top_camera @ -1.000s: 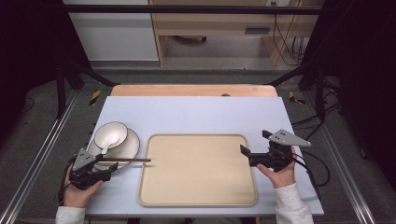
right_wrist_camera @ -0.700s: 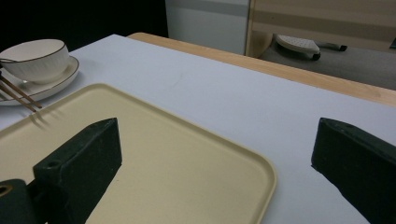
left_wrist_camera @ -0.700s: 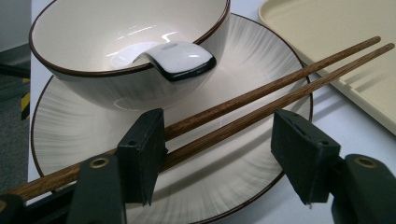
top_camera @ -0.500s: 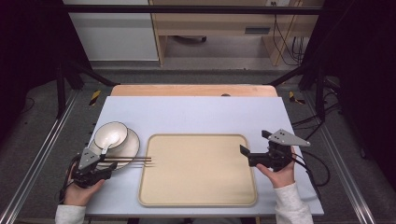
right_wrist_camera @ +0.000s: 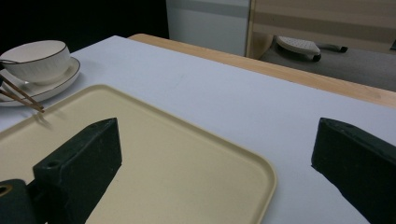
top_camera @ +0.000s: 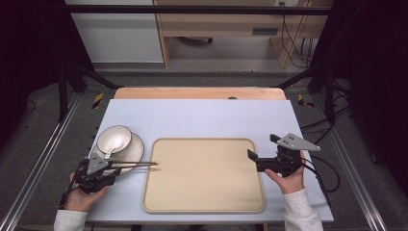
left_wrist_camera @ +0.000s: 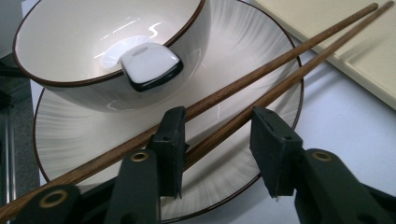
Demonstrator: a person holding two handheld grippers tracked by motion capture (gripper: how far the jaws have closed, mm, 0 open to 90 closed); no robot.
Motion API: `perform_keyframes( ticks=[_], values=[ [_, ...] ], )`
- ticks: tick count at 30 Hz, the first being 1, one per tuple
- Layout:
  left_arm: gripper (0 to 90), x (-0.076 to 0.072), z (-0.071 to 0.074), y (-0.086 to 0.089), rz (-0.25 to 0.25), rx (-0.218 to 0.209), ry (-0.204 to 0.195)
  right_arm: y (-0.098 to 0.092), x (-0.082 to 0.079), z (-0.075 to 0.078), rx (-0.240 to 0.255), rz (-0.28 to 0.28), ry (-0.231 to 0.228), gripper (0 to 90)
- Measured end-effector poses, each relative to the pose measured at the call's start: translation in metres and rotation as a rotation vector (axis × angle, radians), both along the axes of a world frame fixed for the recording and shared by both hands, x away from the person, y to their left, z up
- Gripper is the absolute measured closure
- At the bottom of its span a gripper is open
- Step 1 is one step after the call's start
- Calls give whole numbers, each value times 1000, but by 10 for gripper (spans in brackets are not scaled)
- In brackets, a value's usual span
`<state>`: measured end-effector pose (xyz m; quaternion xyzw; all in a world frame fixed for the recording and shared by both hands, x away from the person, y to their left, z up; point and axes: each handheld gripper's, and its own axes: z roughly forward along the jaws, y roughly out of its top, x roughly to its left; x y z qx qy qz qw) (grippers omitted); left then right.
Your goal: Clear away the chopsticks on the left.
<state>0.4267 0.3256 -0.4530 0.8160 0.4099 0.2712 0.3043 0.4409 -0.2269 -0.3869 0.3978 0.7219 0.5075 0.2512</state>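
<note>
- Tray (top_camera: pixel 204 175): beige, mid-table, between your hands.
- Plate (left_wrist_camera: pixel 261 60): left of tray, carrying bowl (left_wrist_camera: pixel 93 42).
- Right gripper (top_camera: pixel 260 154): spread wide, empty, over the tray's right edge.
- Left gripper (left_wrist_camera: pixel 217 144): jaws just closing around the chopsticks (left_wrist_camera: pixel 280 60), not yet pinching; the chopsticks lie across the plate.

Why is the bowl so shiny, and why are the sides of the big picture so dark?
In the left gripper view, room light bounces off the glazed bowl as white streaks, and the near jaws look slightly soft. In the high view, light falls on the table while the room at both edges stays black. In the right gripper view, the tray casts little shadow.
</note>
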Motion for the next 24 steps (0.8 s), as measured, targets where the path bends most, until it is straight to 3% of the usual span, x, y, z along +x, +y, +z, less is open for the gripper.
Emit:
perform_keyframes(
  ticks=[8, 15, 18, 24],
  values=[
    [732, -1, 2, -4, -3, -5, 8, 0, 1, 0, 1, -2, 1, 21],
    [757, 1, 2, -2, 8, -53, 8, 0, 1, 0, -4, 1, 0, 21],
    [670, 3, -1, 2, 20, -79, 20, 0, 1, -1, -6, 1, 2, 21],
    [741, 4, 0, 2, 20, -88, 37, 1, 1, -1, -7, 1, 2, 21]
  ],
)
